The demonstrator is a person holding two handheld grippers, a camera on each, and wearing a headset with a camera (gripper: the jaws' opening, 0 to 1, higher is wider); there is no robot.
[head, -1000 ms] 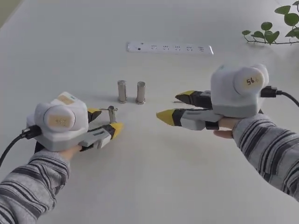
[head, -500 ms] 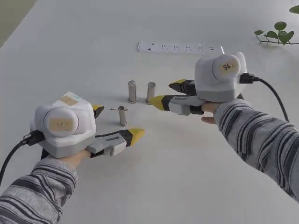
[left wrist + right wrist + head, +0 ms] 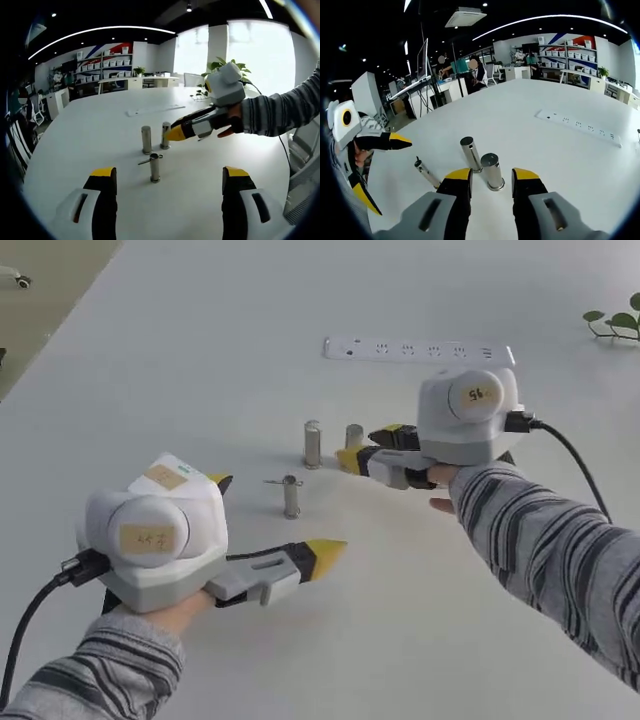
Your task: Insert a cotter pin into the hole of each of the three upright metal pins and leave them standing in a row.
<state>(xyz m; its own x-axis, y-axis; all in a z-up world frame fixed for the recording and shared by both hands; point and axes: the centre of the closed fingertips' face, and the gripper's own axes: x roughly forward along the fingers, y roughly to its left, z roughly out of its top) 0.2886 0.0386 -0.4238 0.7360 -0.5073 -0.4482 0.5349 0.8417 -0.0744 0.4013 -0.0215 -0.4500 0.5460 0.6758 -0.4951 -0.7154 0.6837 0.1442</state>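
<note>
Bench (image 3: 200,360), white, seen from the head view.

- Three metal pins upright. Two stand side by side near the middle: left pin (image 3: 313,443) and right pin (image 3: 354,436), both with bare tops.
- Front pin (image 3: 291,497) stands apart from that pair, nearer the person and a little left, out of line with them.
- Cotter pin (image 3: 275,481) sits through the front pin's top and sticks out sideways.
- Left gripper (image 3: 275,515): jaws wide open and holding nothing. It is low over the bench with the front pin ahead of its tips, well clear of both jaws in the left gripper view.
- Right gripper (image 3: 365,445): jaws parted, one either side of the right pin. In the right gripper view there is a gap on each side, so no grip.
- Power strip (image 3: 418,349) lies beyond the pins, and a plant (image 3: 618,323) is at the far right edge.
</note>
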